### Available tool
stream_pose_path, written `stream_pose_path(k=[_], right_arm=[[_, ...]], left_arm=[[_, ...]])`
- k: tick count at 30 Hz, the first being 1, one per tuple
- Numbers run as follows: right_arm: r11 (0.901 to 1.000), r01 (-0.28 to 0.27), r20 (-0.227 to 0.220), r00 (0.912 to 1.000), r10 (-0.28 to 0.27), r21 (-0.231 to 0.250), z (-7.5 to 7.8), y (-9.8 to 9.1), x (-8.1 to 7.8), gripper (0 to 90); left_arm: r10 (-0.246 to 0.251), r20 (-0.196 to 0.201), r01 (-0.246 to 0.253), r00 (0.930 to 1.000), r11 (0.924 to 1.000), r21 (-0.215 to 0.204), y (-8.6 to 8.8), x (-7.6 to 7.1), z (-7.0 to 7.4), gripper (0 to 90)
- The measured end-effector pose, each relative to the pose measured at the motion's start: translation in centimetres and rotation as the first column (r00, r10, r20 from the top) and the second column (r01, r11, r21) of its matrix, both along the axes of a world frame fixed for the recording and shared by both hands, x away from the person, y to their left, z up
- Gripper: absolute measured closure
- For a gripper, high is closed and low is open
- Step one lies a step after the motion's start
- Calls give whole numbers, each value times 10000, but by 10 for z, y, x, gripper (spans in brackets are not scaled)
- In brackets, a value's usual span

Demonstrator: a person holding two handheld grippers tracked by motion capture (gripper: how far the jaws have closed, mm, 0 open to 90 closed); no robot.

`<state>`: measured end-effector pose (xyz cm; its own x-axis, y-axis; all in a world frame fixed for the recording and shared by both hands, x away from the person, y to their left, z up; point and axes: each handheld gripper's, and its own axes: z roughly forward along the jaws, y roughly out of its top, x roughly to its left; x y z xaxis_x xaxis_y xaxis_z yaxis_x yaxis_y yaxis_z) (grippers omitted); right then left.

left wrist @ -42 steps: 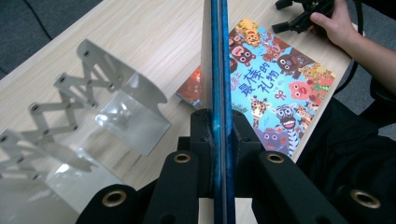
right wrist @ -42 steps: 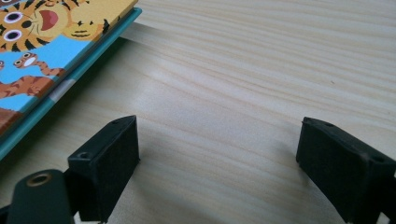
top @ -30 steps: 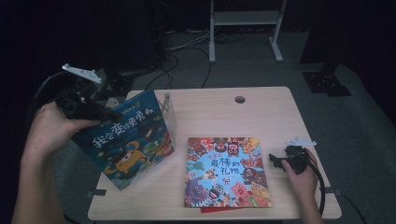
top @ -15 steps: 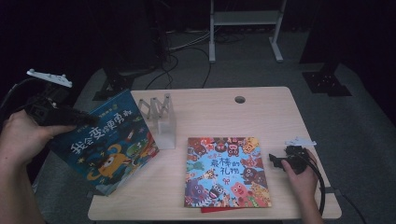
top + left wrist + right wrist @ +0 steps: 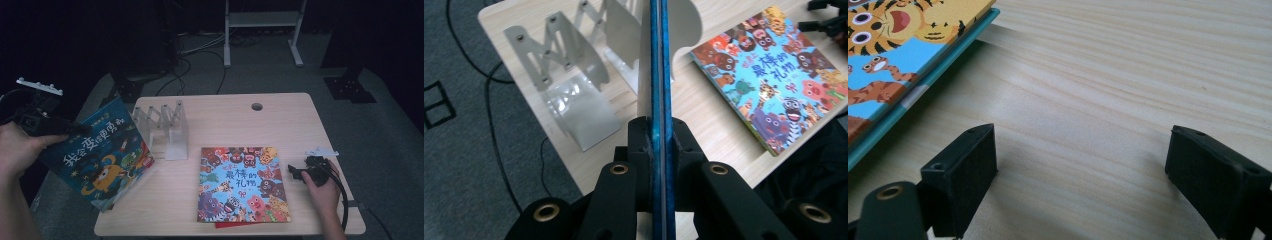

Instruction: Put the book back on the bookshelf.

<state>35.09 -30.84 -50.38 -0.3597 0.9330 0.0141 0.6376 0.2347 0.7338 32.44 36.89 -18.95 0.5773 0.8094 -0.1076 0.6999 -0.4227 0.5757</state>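
Pinching the dark blue picture book (image 5: 97, 155) in my left gripper (image 5: 67, 127), both jaws pressed flat on its covers near one edge. In the left gripper view the book (image 5: 659, 75) runs edge-on straight up from between the jaws. From the high view it hangs tilted over the left edge of the table (image 5: 280, 120), cover facing up, its lower corner past the table's left front corner. All places below are taken from the metal book rack (image 5: 165, 127), which stands upright at the table's left rear.

- Dark blue book: just left of the rack, close beside its folding plates; can't tell if they touch.
- Rack in the left gripper view (image 5: 574, 90): just beyond the book's edge, zigzag plates on one side, a plain plate on the other.
- Light blue picture book (image 5: 242, 185): lying flat, right of and nearer me than the rack, apart from it. Something red pokes out under its front edge.
- My right gripper (image 5: 298, 172): well right of the rack, low over the table just past the light blue book's right edge, jaws spread with nothing between them. Right gripper view: bare wood between the pads, the book's corner (image 5: 893, 60) just beside one jaw, no contact.
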Motion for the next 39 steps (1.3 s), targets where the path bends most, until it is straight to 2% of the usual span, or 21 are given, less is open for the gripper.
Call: stream_pose_path(k=[9,14,18,26,28,32,35,39], right_arm=[[10000,0,1,10000,0,0,0,0,0,121],[10000,1,-1,10000,-1,0,0,0,0,121],[10000,2,-1,10000,-2,0,0,0,0,121],[10000,2,-3,10000,-2,3,0,0,0,121],[10000,3,-4,10000,-3,3,0,0,0,121],[10000,1,-3,10000,-1,2,0,0,0,121],[10000,4,-4,10000,-4,4,0,0,0,121],[10000,6,-3,10000,-6,5,0,0,0,121]], left_arm=[[743,-31,-743,9972,9971,141,10,7,-5,823],[1274,152,-1277,9917,9916,202,12,13,-5,823],[1685,323,-1689,9852,9856,78,15,20,-6,823],[2346,386,-2351,9713,9719,96,15,44,-10,823],[2479,308,-2484,9683,9685,148,13,55,-13,823],[2663,221,-2667,9636,9636,171,12,67,-16,823],[2739,318,-2747,9612,9613,215,11,74,-17,823],[2986,274,-2989,9540,9543,55,13,84,-19,823]])
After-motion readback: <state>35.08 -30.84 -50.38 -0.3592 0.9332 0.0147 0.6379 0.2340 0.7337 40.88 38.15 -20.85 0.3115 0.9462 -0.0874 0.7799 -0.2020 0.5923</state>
